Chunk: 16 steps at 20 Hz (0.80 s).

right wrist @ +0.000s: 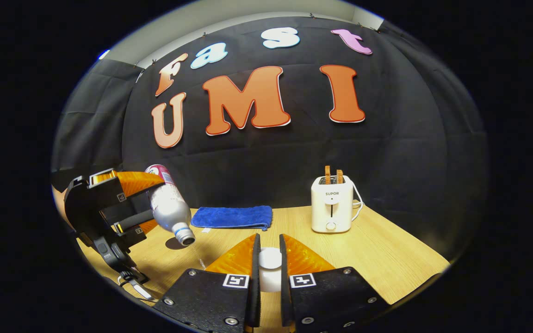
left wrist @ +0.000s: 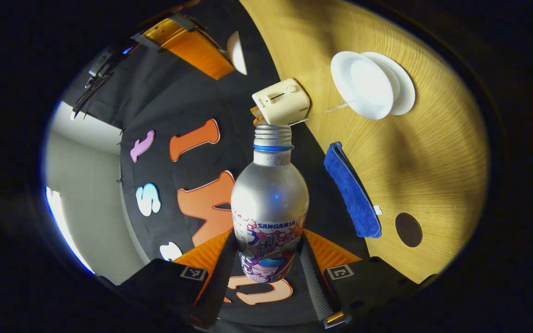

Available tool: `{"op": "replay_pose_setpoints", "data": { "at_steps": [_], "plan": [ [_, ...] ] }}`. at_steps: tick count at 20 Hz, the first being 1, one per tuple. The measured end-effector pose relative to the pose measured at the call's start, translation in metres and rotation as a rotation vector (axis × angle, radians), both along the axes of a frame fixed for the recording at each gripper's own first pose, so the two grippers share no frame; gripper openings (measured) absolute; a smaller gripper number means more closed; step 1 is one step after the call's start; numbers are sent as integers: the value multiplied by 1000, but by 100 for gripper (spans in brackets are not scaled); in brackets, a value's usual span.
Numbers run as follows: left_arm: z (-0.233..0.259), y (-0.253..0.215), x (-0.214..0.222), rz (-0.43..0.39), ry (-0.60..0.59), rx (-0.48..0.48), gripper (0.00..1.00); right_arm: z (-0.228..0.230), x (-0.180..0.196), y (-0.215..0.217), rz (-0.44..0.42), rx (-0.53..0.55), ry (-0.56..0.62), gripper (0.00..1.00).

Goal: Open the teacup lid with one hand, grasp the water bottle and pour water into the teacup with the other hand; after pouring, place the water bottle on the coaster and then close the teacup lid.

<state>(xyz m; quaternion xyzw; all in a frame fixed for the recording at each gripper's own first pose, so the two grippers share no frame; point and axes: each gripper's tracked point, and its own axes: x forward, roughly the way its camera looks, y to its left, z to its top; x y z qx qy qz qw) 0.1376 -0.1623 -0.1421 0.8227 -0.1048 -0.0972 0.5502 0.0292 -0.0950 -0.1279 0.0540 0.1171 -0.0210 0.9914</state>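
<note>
Left gripper pinches one water bottle, tilted mouth-down at the right gripper view's left. Right gripper clamps one white lid, bottom centre. One teacup on its saucer sits upper right on the bench, contents unclear.

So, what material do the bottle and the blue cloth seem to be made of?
The bottle looks like brushed metal, probably aluminium: matt silver body with a soft sheen, threaded neck, printed wrap below. The blue cloth looks like soft microfibre or terry: fuzzy, folded, small tag at its edge.
</note>
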Motion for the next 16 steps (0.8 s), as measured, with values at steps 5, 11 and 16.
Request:
{"op": "replay_pose_setpoints", "data": {
  "at_steps": [5, 11, 16],
  "plan": [
    [36, 23, 3, 33, -74, -210, 78, 0, 6, 16, 29, -15, 6, 18],
    [66, 77, 12, 151, -112, -637, 78, -5, 16, 37, 58, -10, 13, 18],
    [83, 127, 22, 264, -137, -1017, 78, -11, 22, 54, 91, -36, 28, 18]
  ]
}}
